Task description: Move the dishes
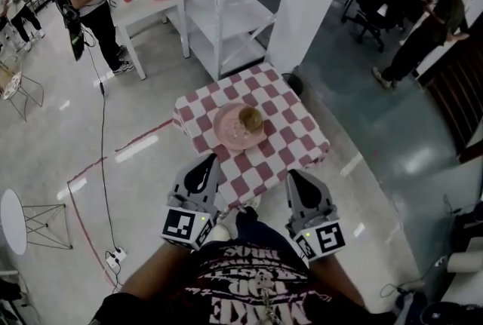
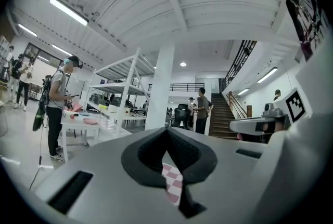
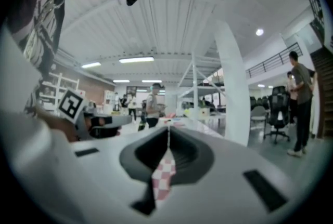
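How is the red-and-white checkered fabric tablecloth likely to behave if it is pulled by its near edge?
Probably floppy: the red-and-white checkered fabric tablecloth hangs down at its edges, and a thin fold seems pinched in the shut right gripper. It would likely slide, carrying the round pink plate and the small brown bowl on it; the bowl might shift.

You're holding both out front, side by side and pointing level: left gripper [image 1: 204, 160] with jaws closed together, right gripper [image 1: 296, 176] the same, elbows tucked by your body.
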Tool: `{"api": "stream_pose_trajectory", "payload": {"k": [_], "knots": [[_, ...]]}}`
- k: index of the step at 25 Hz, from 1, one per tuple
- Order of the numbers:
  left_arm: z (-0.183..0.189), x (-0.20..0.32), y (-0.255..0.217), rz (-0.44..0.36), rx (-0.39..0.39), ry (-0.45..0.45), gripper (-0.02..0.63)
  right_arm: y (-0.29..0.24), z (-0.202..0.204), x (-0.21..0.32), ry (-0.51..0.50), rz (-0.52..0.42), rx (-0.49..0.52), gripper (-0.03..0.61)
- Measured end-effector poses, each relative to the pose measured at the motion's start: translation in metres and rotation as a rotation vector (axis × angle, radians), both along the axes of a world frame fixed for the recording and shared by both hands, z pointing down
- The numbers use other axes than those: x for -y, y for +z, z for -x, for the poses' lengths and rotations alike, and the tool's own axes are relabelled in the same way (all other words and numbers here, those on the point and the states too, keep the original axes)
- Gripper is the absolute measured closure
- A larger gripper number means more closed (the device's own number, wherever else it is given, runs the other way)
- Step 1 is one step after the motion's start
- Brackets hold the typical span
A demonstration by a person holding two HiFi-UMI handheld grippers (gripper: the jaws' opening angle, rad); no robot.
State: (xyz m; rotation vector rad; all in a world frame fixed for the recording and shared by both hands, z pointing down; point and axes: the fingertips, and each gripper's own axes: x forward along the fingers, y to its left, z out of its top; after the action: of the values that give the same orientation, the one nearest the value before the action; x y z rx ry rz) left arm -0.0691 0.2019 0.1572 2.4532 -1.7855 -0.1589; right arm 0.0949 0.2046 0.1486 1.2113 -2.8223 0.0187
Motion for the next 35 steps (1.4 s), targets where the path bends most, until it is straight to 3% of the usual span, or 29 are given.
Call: {"api": "stream_pose_trajectory", "payload": {"k": [17,18,20,26,29,35], "knots": [[0.010,0.103,0.034,0.119,0.065,-0.093,0.588,0.043,0.004,0.141,-0.067,0.117,0.057,0.540],[0.011,0.109,0.037,0.124,0.067,-0.099,0.588,0.045,0.005,0.149,-0.076,0.122,0.061,0.532],[0.014,0.118,0.040,0.134,0.069,-0.116,0.588,0.047,0.010,0.163,-0.104,0.133,0.072,0.457],[0.029,0.136,0.045,0.178,0.086,-0.190,0.588,0.050,0.029,0.203,-0.173,0.154,0.081,0.409],[0.039,0.144,0.048,0.204,0.094,-0.241,0.588,0.069,0.033,0.225,-0.185,0.192,0.038,0.396],[0.066,0.146,0.061,0.278,0.133,-0.360,0.588,0.154,0.036,0.273,-0.199,0.345,-0.097,0.376]]}}
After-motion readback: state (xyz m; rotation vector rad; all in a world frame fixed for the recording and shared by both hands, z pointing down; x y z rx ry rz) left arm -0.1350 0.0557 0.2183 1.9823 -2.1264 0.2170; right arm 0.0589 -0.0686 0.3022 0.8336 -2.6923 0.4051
